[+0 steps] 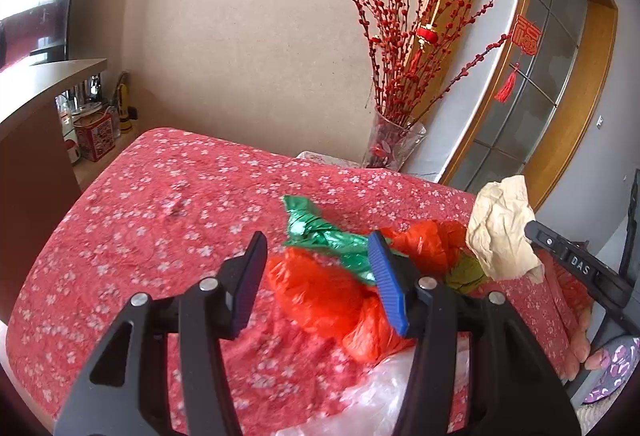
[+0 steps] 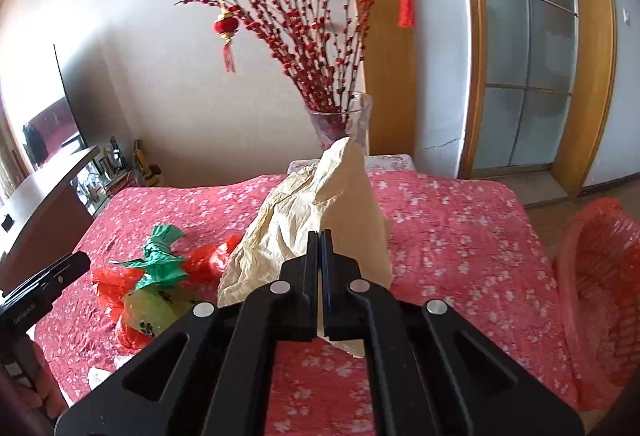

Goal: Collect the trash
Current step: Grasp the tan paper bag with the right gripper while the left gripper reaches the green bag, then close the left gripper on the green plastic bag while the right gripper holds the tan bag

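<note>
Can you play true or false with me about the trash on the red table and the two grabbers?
1. The right gripper is shut on the crumpled paper. True.
2. The left gripper is squeezing the green bag. False: its jaws stand open, pressing on nothing.
3. The red basket sits in the middle of the table. False: it is off the table's right edge.
4. A glass vase of red branches stands behind the table. True.
5. The orange bag lies on the table. True.
</note>
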Action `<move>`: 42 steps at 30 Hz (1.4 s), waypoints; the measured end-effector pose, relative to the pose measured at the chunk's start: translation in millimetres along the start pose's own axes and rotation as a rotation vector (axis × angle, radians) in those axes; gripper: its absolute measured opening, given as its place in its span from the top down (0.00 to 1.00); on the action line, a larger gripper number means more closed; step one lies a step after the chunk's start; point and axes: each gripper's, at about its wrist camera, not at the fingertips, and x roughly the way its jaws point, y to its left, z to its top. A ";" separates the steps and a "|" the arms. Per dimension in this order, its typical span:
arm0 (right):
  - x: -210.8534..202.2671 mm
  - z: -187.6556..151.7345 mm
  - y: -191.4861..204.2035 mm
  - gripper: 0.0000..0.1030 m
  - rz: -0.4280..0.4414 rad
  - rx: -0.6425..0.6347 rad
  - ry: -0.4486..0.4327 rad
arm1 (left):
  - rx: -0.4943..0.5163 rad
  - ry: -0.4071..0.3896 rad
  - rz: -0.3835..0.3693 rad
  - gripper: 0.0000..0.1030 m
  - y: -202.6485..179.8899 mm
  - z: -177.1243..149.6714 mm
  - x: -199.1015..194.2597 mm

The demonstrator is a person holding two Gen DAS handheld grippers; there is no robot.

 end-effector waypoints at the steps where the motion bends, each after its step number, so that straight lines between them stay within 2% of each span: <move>1: -0.9 -0.6 -4.6 0.98 -0.004 0.006 0.001 | 0.003 0.007 -0.004 0.49 -2.6 2.9 4.7; 7: -1.0 -8.4 -14.3 0.98 -0.006 0.021 0.014 | 0.019 0.068 -0.005 0.49 -20.1 17.7 43.1; 13: -1.7 -11.9 -19.6 0.98 0.000 0.027 0.022 | 0.008 0.193 0.051 0.45 -21.5 13.2 90.9; 21: 1.0 -16.4 -28.9 0.98 -0.003 0.049 0.037 | 0.009 0.255 0.079 0.48 -20.5 -3.2 110.2; 22: 1.2 -17.2 -29.7 0.98 -0.001 0.052 0.039 | 0.014 0.252 0.086 0.49 -21.2 -2.7 111.2; 25: 0.3 -18.5 -31.0 0.98 -0.002 0.056 0.040 | 0.017 0.257 0.091 0.60 -22.2 -0.1 116.0; 27: -0.9 -18.9 -32.5 0.98 -0.003 0.059 0.039 | 0.011 0.260 0.077 0.71 -21.6 1.9 119.2; 31: -5.0 -19.2 -38.9 0.98 -0.008 0.071 0.032 | -0.004 0.246 0.053 0.73 -18.5 5.4 116.6; 42: -20.8 -13.5 -60.5 0.98 -0.019 0.099 -0.003 | 0.018 0.148 0.011 0.73 -30.5 33.5 77.4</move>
